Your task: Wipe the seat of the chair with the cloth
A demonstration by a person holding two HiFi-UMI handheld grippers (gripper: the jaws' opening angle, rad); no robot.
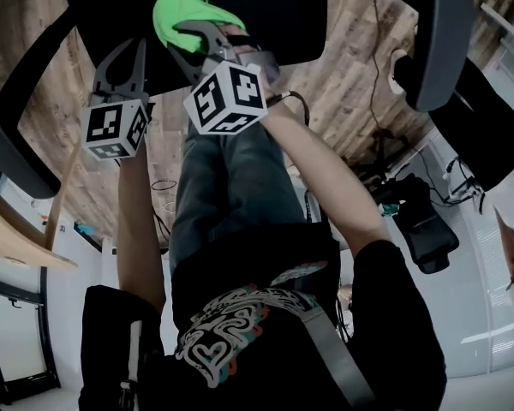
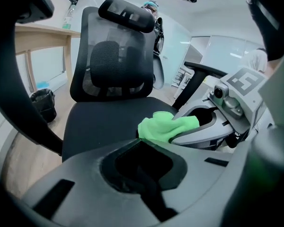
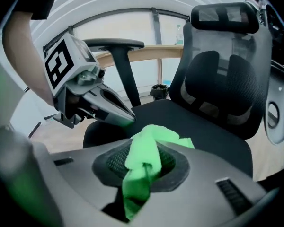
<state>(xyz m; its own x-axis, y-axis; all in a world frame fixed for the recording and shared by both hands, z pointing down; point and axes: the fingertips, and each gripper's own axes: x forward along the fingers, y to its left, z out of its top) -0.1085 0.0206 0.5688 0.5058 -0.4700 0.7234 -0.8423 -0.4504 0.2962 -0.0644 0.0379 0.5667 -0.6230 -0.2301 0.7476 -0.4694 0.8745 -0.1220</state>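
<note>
The black chair seat (image 1: 274, 15) (image 2: 99, 126) (image 3: 203, 126) lies in front of me. A bright green cloth (image 1: 187, 0) (image 2: 164, 126) (image 3: 149, 148) rests bunched on its front part, and my right gripper (image 1: 201, 34) (image 2: 182, 132) is shut on it; in the right gripper view the cloth runs back between the jaws. My left gripper (image 1: 130, 51) (image 3: 130, 119) hovers just left of the cloth over the seat's front edge. Its jaws are together with nothing in them.
The mesh backrest (image 2: 111, 63) (image 3: 227, 79) and headrest (image 2: 125, 13) stand behind the seat. Armrests (image 1: 441, 41) (image 1: 13, 152) flank it. A wooden desk (image 2: 38, 32) and a bin (image 2: 41, 104) are at the left. Another person (image 1: 497, 152) stands to my right, beside a black bag (image 1: 420, 225).
</note>
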